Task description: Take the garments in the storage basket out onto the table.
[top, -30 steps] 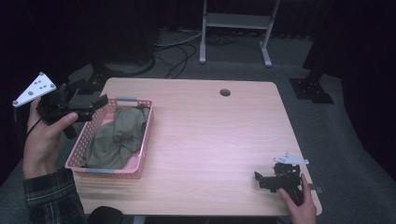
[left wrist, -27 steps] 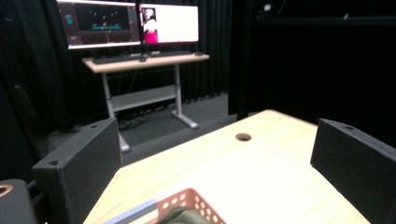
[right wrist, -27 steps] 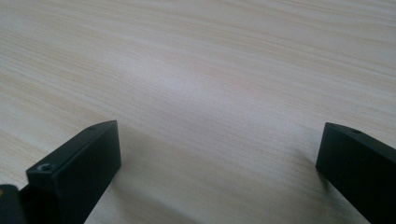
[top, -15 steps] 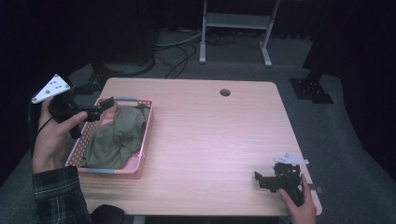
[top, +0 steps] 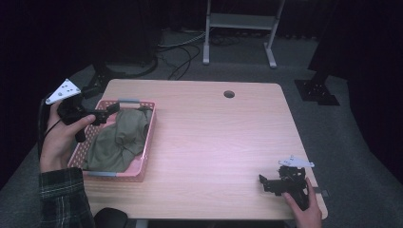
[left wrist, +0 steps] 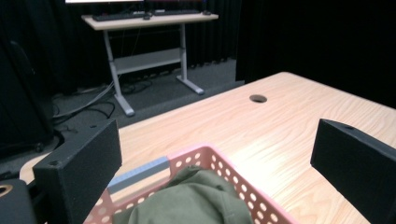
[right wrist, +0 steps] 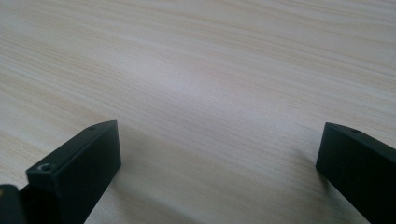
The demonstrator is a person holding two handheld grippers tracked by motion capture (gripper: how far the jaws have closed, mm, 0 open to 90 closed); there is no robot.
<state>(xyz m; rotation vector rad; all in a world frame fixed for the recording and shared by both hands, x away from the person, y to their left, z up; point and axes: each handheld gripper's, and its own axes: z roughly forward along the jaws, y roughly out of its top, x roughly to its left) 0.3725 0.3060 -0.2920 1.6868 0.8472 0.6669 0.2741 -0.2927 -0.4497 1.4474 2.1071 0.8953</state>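
A pink perforated basket [top: 148, 135] stands at the left end of the wooden table [top: 218, 142]. A crumpled olive-green garment [top: 119, 140] lies inside it. My left gripper [top: 110, 110] hovers over the basket's far-left corner, held in a hand with a plaid sleeve. In the left gripper view its jaws stand wide apart with nothing between them [left wrist: 219, 147], above the basket rim [left wrist: 205, 156] and the garment [left wrist: 187, 200]. My right gripper [top: 264, 183] rests low near the table's front right corner. It is open [right wrist: 219, 149] over bare wood.
A round cable hole [top: 229, 94] sits near the table's far edge. Beyond the table are a metal desk frame [top: 237, 26], floor cables [top: 180, 57] and a black stand base [top: 316, 92]. The table's front edge lies close to the right hand.
My left gripper has moved to the right, from beside the basket to over its far-left corner. The right gripper has stayed put.
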